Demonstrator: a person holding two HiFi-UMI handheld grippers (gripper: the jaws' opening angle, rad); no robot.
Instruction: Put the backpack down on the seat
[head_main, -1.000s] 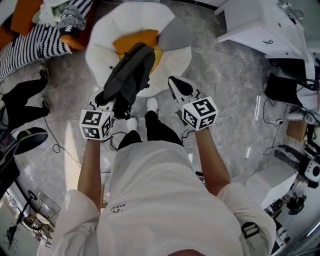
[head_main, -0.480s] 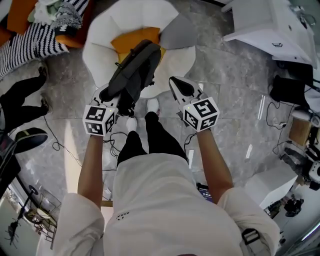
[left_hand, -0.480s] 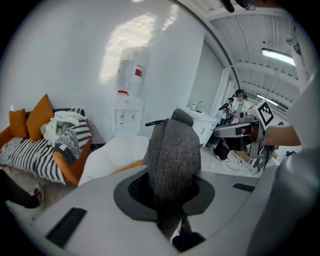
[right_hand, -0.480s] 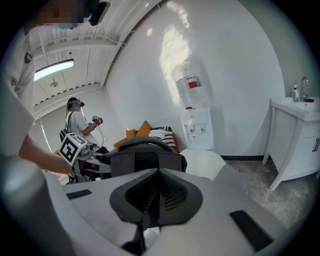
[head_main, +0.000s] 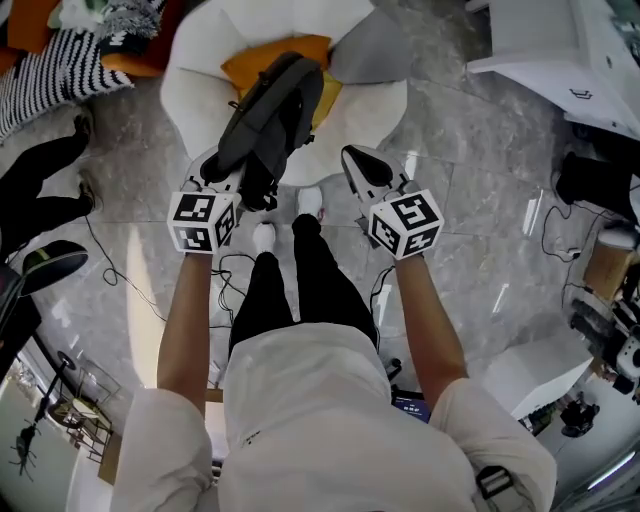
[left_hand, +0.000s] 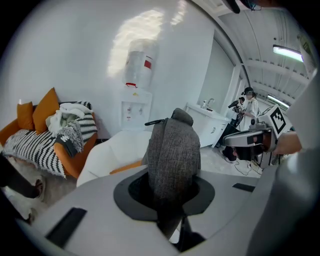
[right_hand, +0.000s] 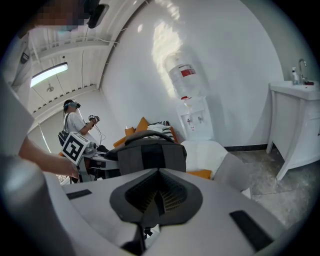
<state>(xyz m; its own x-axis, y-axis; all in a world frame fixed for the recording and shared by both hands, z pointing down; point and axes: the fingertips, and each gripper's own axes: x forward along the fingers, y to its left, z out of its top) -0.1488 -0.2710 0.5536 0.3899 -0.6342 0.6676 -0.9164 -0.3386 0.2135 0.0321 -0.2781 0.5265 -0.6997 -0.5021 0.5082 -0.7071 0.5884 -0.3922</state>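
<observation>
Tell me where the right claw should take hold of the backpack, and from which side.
Probably the carry handle arching above the backpack's grey body: it is an open loop standing clear, facing the right claw. Come from the person's right, opening its shut jaws first. The left claw pinches the near end over the white seat.

**Arms forward, left one gripping**

Both bare forearms reach forward side by side, with the elbows bent and white sleeves on the upper arms. The left hand-held gripper (head_main: 222, 178) points ahead, its jaws clamped on the backpack (head_main: 265, 120). The right hand-held gripper (head_main: 360, 165) is held alongside it, angled slightly inward, with its jaws together and nothing between them.
</observation>
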